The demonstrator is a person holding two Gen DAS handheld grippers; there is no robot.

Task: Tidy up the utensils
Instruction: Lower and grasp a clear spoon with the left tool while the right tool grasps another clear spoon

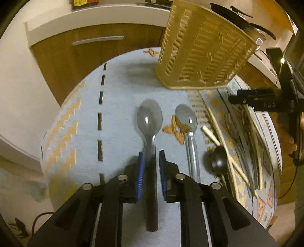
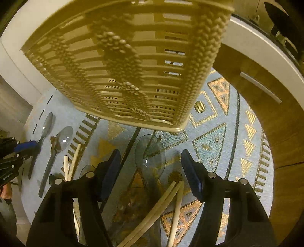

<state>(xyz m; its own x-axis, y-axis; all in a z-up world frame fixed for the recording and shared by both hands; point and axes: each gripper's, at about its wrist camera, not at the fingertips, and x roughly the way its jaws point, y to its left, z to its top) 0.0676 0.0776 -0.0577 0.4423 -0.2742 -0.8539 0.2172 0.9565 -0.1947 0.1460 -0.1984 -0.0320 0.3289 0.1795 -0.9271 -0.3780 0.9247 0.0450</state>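
My left gripper (image 1: 151, 153) points down at the blue patterned tablecloth (image 1: 117, 98). Its blue pads stand just apart on either side of the dark handle of a clear spoon (image 1: 150, 117) that lies flat, so it is open. A second clear spoon (image 1: 185, 117) lies right of it. Further right are a small black spoon (image 1: 219, 159) and cream chopsticks (image 1: 218, 131). My right gripper (image 2: 150, 152) is wide open above another clear spoon (image 2: 150, 157), not touching it, with cream chopsticks (image 2: 161, 201) below. The tan slatted utensil basket (image 2: 123, 62) stands just beyond.
The round table ends close on the left and far sides. Behind it are a wooden cabinet (image 1: 98, 39) under a white counter and a black pan (image 1: 237, 15). A person's hand (image 1: 288, 140) holds the right gripper's frame (image 1: 262, 102) above a pile of utensils.
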